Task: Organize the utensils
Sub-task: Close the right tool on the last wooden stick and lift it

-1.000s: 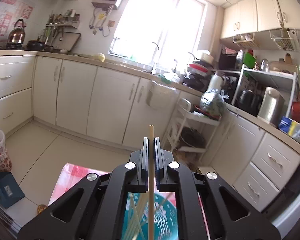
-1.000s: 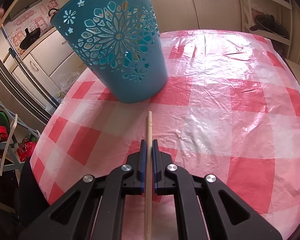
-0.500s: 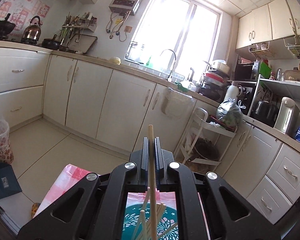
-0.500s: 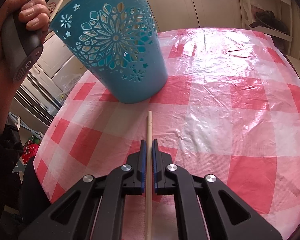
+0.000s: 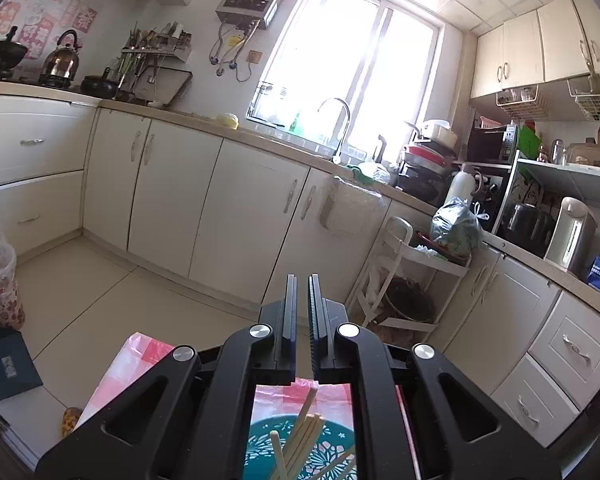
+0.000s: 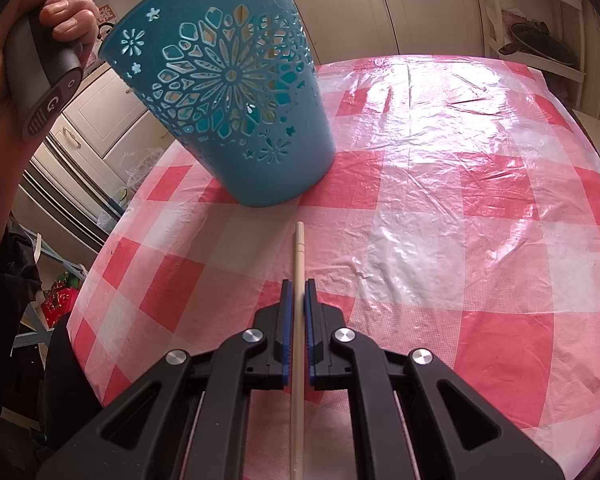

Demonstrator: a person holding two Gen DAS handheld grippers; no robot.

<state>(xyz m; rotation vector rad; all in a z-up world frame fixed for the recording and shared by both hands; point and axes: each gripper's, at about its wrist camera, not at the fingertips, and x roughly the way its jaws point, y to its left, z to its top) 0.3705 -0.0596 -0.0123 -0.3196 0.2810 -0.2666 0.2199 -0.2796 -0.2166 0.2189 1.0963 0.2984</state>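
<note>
A chopstick (image 6: 299, 264) sits clamped in the right tool (image 6: 299, 292), low over the checked tabletop (image 6: 440, 208), just near of the blue basket (image 6: 236, 112). To finish well, lift it, tip it upright and lower it inside. The basket holds several chopsticks (image 5: 304, 436); above it, the left tool (image 5: 302, 308) is nearly together, empty.

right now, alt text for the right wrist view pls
The right gripper holds a wooden chopstick in closed jaws above a red checked tablecloth. A teal cutout holder stands behind; a hand grips a handle at left.
</note>
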